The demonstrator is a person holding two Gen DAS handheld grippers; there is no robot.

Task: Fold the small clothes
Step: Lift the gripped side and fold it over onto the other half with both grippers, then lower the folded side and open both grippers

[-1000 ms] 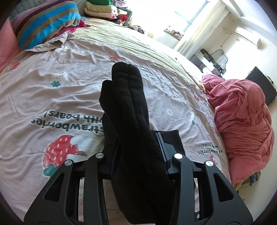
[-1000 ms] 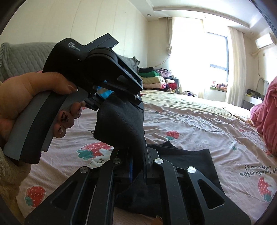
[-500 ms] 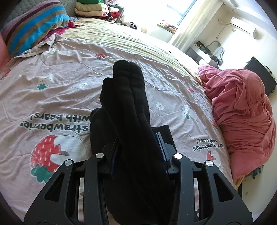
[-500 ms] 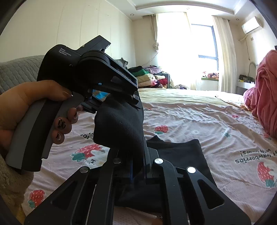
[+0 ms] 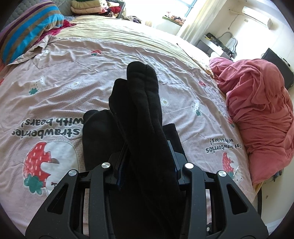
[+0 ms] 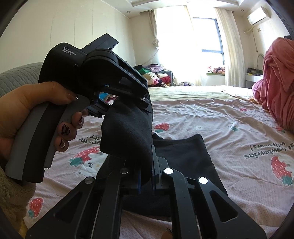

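Observation:
A pair of black socks (image 5: 145, 117) is held up above the bed, its toe ends pointing away in the left wrist view. My left gripper (image 5: 147, 156) is shut on one end of the socks. My right gripper (image 6: 146, 176) is shut on the other end of the same socks (image 6: 128, 132). The left gripper's body and the hand holding it (image 6: 88, 82) fill the left of the right wrist view. A flat black garment (image 6: 183, 158) lies on the bed under both grippers; it also shows in the left wrist view (image 5: 97, 136).
The bed has a pink strawberry-print sheet (image 5: 55, 92). A heap of red cloth (image 5: 261, 114) lies at its right edge. A striped pillow (image 5: 27, 36) and piled clothes (image 5: 88, 7) are at the far end. A window (image 6: 207, 44) is beyond.
Both grippers have drifted with the socks still held; more of the flat black garment shows beneath, and the far room has shifted in both views.

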